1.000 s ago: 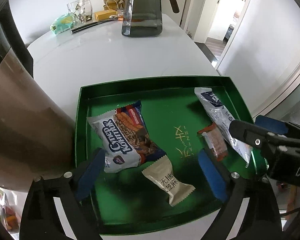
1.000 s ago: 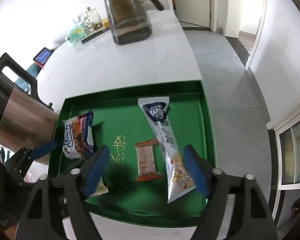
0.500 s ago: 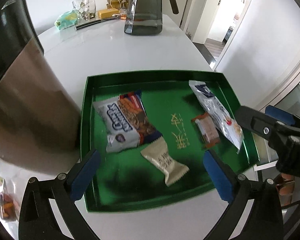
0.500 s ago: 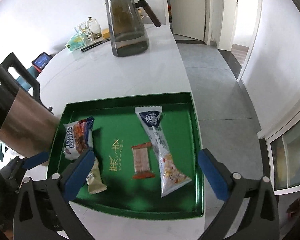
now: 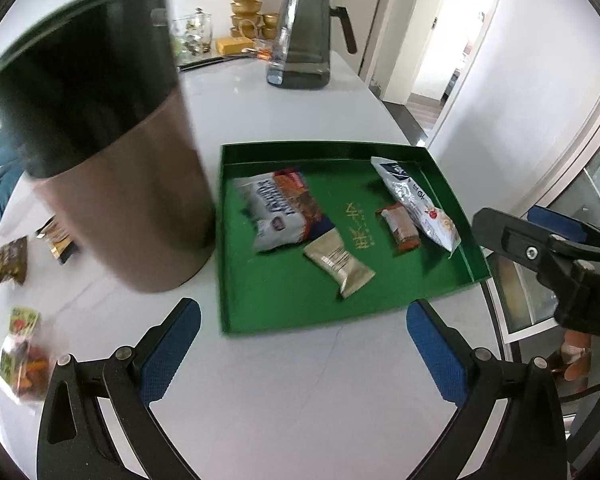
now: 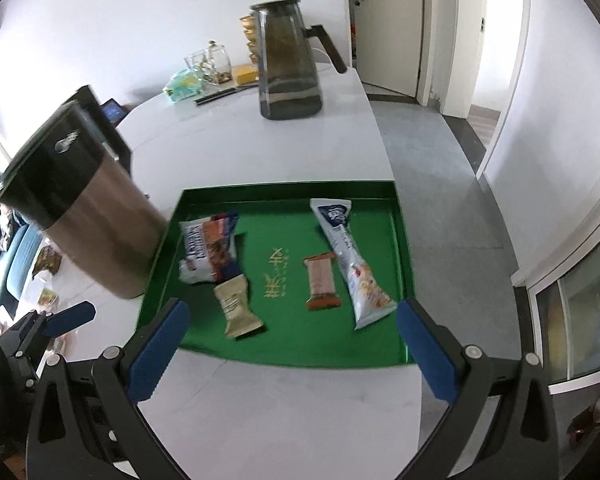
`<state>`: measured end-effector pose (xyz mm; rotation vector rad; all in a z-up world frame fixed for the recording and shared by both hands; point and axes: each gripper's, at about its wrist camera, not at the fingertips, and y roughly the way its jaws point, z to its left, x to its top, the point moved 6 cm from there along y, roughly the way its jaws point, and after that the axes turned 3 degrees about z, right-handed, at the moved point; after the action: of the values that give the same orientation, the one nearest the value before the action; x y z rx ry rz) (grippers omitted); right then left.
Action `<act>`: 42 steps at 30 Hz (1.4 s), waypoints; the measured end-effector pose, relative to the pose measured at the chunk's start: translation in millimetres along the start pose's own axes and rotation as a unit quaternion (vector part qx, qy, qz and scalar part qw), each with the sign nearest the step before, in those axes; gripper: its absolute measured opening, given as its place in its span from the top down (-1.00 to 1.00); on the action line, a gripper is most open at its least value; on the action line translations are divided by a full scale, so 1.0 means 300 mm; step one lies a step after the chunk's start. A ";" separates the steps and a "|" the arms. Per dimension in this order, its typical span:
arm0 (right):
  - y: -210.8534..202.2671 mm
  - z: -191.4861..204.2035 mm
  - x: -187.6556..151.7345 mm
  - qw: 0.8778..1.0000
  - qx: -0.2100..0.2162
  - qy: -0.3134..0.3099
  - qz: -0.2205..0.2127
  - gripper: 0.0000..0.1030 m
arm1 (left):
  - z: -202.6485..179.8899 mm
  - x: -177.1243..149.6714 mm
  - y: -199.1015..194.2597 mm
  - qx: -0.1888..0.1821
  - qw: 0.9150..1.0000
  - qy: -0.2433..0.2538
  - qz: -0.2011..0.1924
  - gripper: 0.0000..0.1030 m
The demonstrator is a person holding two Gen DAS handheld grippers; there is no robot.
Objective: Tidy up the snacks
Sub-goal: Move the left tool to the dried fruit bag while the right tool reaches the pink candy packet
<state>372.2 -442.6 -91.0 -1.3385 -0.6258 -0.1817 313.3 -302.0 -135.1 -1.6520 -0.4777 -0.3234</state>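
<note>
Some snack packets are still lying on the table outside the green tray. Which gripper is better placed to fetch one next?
Probably the left gripper. It is open and empty, and the loose packets lie at the left edge of its view, beyond the brown canister. The right gripper, also open, faces the green tray, farther from them.

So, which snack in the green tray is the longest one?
The white tube-shaped packet with the dark blue top, by the tray's right wall. The small brown bar lies just beside it.

Left gripper [image 5: 303,350]: my black angular frame, blue textured pads, silver screws.
Right gripper [image 6: 292,344]: same black frame and blue pads; a white letter D shows on its body.
</note>
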 end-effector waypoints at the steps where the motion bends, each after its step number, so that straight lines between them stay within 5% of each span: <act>1: -0.007 0.007 -0.005 1.000 0.000 -0.001 -0.001 -1.00 | 0.011 -0.009 -0.011 0.001 1.000 -0.003 -0.001 -0.97; 20: -0.018 0.443 -0.186 0.999 0.031 -0.031 0.017 -1.00 | 0.497 -0.212 -0.230 0.049 0.996 -0.075 -0.012 -0.97; 31: 0.069 0.770 -0.237 0.999 0.018 -0.016 0.031 -1.00 | 0.889 -0.282 -0.197 0.067 0.995 -0.068 0.026 -0.97; 42: 0.168 0.925 -0.256 0.999 0.002 0.000 0.047 -1.00 | 1.053 -0.338 -0.084 0.055 0.995 -0.052 0.064 -0.96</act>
<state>244.2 -185.8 -147.3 -1.3622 -0.5615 -0.1033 192.8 0.1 -204.7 -1.5880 -0.4570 -0.1156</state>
